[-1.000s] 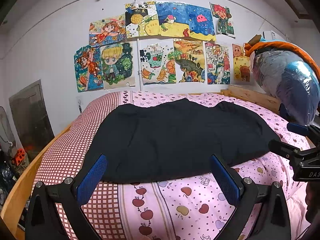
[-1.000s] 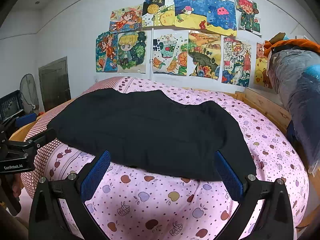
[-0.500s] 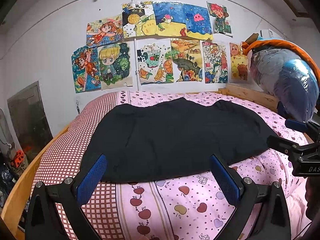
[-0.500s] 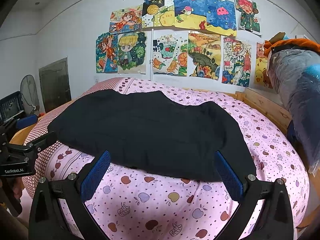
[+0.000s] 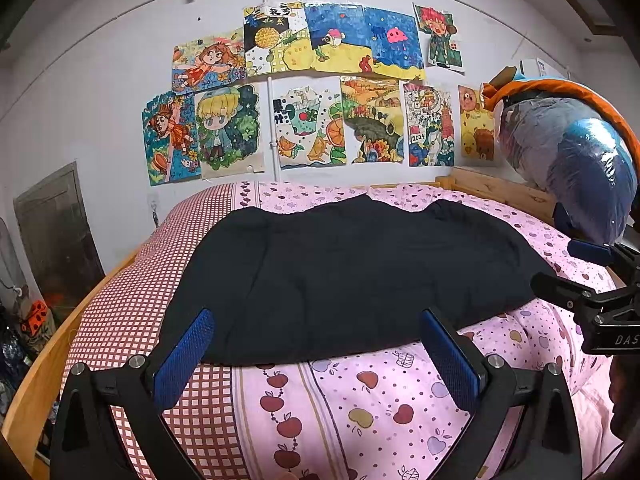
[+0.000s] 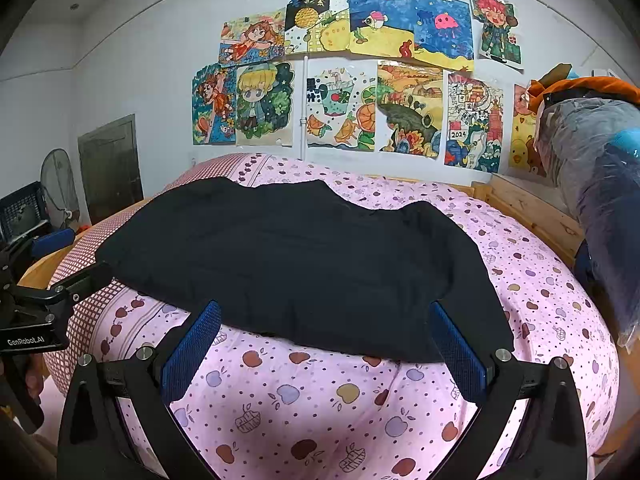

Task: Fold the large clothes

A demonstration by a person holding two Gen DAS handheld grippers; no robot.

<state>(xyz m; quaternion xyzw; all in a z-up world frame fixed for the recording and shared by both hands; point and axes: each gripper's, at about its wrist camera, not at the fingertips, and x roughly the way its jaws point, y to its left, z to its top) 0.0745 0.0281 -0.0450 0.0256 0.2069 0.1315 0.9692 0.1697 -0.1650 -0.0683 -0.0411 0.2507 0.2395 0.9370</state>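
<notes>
While the black garment lies spread flat across the middle of the bed, both tools hang just short of its near hem. Its cloth covers the seam where the red-checked sheet meets the pink apple-print cover, and its far edge dips in a shallow wave toward the wall. Held low at the near left side, the left gripper has its blue-padded fingers spread wide, nothing between them. Off to the right, the right gripper is likewise released, its pads flanking the hem without touching it. Each tool shows in the other's view at the frame's edge. Children's bright drawings paper the white wall behind the bed, and a plastic-wrapped bundle sits at the far right beside the wooden bed frame. A fan stands by the dark door on the left.
</notes>
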